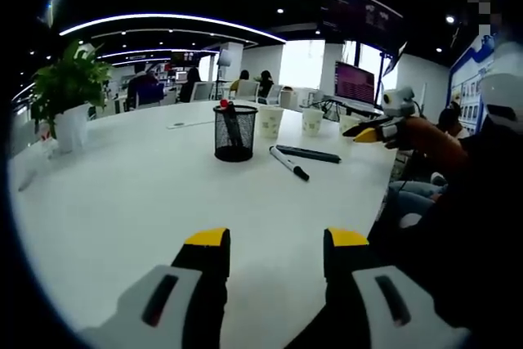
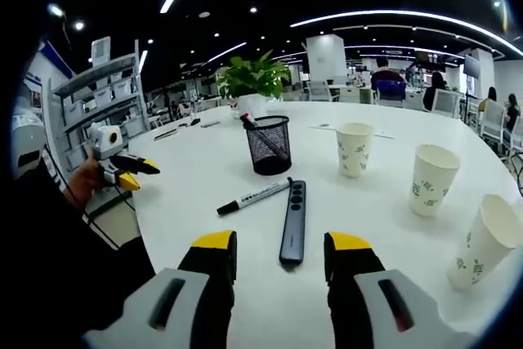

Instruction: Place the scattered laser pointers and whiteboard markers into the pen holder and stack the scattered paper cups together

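Two yellow-tipped claws hover over a white counter (image 2: pixel 204 177) in an open-plan office, each spread wide and holding nothing. In the right gripper view, the right claw (image 2: pixel 279 244) sits directly behind a grey laser pointer (image 2: pixel 292 221) lying lengthwise between its jaws; just to the left lies a whiteboard marker (image 2: pixel 253 196), angled toward the black mesh pen holder (image 2: pixel 269 145) farther back, which already carries at least one marker. Three paper cups stand apart to the right: a far cup (image 2: pixel 354 149), a middle cup (image 2: pixel 432 178) and a near cup (image 2: pixel 483 242), not yet stacked. The left claw (image 1: pixel 276 243), seen in the left gripper view, waits over bare counter well short of the holder.

The likely risks: the flat pointer could skid across the smooth top or pivot out of a lengthwise pinch; a careless sweep might roll the marker away (it lies just beside the pointer); the light mesh holder could tip if an item is pushed in at a slant; and the thin cups may crush or topple under a hard squeeze, the near one standing close to the counter's edge.

What the holder contains is hard to read through the mesh. The near cup is warped at the view's margin, and whether the cups are empty cannot be told.
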Available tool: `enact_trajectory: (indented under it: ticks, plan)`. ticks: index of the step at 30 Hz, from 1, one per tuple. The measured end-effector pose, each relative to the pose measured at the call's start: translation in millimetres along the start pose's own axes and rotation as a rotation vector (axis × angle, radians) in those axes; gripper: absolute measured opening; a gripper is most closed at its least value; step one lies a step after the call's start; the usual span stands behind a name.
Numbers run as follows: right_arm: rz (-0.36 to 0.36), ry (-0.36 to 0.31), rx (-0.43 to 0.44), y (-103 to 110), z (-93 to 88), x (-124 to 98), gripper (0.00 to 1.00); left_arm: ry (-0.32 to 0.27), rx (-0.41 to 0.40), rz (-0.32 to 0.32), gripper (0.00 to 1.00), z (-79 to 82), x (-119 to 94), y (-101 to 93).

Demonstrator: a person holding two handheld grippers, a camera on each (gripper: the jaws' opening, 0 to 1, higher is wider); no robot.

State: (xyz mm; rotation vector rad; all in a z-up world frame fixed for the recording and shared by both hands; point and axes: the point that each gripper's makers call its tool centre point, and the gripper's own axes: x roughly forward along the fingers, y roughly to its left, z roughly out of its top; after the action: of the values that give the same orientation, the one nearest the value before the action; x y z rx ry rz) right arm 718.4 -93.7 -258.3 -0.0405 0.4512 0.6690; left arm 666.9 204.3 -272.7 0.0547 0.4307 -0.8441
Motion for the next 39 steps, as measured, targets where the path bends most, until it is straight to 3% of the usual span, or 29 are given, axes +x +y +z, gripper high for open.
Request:
enact_trajectory:
  ticks: [27,39]
  plan:
    - [0.018,-0.015,-0.014,-2,14.1,25,0.44,-0.001,0.006,-0.002,0.47,3.0,-4,-5.3]
    - [0.018,0.017,-0.021,-3,11.6,33,0.43,0.003,-0.006,0.001,0.47,-1.5,-5,-2.7]
